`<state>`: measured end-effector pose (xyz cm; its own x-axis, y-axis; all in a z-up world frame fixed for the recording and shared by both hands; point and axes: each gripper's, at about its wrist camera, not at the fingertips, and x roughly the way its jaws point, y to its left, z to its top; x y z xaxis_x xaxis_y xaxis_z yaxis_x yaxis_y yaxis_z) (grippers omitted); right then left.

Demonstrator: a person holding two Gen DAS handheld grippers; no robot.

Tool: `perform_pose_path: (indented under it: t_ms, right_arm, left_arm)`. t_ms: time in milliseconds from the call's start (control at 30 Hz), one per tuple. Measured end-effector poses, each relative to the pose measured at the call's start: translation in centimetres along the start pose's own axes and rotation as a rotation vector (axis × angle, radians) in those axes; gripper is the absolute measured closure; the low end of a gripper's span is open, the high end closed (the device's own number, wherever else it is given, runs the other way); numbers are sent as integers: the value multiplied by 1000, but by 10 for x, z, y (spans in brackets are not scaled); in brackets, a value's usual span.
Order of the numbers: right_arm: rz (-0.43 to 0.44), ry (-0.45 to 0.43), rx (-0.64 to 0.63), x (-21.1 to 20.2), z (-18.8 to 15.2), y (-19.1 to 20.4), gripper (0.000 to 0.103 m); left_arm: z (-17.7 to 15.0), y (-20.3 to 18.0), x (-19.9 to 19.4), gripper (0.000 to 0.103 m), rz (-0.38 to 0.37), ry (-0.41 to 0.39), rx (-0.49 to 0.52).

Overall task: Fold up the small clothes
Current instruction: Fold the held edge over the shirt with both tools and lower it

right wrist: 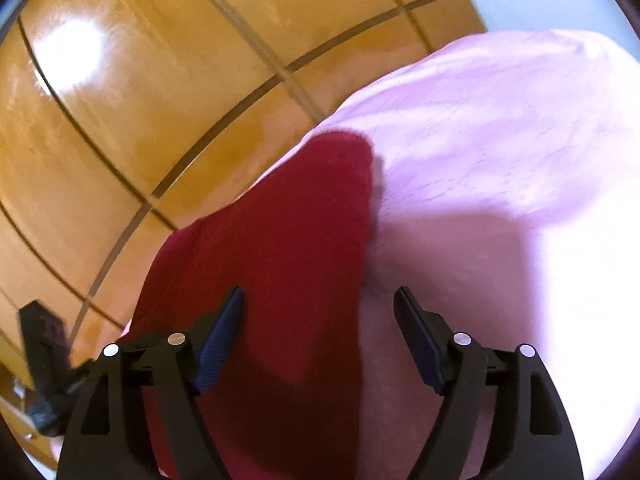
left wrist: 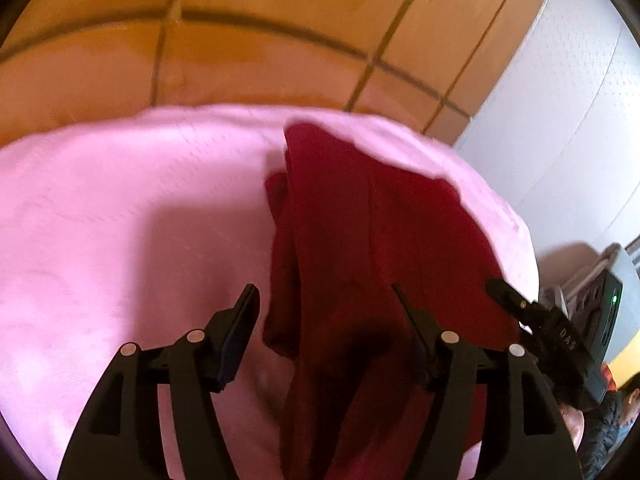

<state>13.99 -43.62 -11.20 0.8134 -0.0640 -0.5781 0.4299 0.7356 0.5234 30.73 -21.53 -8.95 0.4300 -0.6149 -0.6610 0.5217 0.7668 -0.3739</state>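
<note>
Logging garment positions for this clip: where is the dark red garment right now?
The dark red garment lies on the pink cloth near its edge by the tiled floor, under both open grippers.

The red cloth (left wrist: 360, 240) runs off the frame at 6 o'clock. The pink cover (right wrist: 500, 140) is blurred, cut at 3 o'clock.

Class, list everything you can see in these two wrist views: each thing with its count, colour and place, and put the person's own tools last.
Garment: one, dark red, lying partly folded on the pink cloth near its edge.
Cloth cover: one, pink, spread under the garment.
Floor tiles: many, orange-brown with dark joints, beyond the cloth.
Wall panel: one, pale grey, at the right of the left wrist view.
Left gripper: one, black, open above the garment.
Right gripper: one, black, open above the garment's edge.
</note>
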Motion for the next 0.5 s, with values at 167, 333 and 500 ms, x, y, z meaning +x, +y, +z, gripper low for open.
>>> perform_pose_path:
  t_ms: [167, 333, 500]
  right_arm:
    - [4, -93, -41, -24, 18, 16, 42]
    - [12, 11, -253, 6, 41, 63, 55]
    - [-100, 133, -334, 58, 34, 69, 55]
  left_arm:
    - [22, -23, -38, 34, 32, -157, 27]
    - [36, -61, -5, 34, 64, -95, 158]
    - [31, -47, 51, 38, 184, 29, 164]
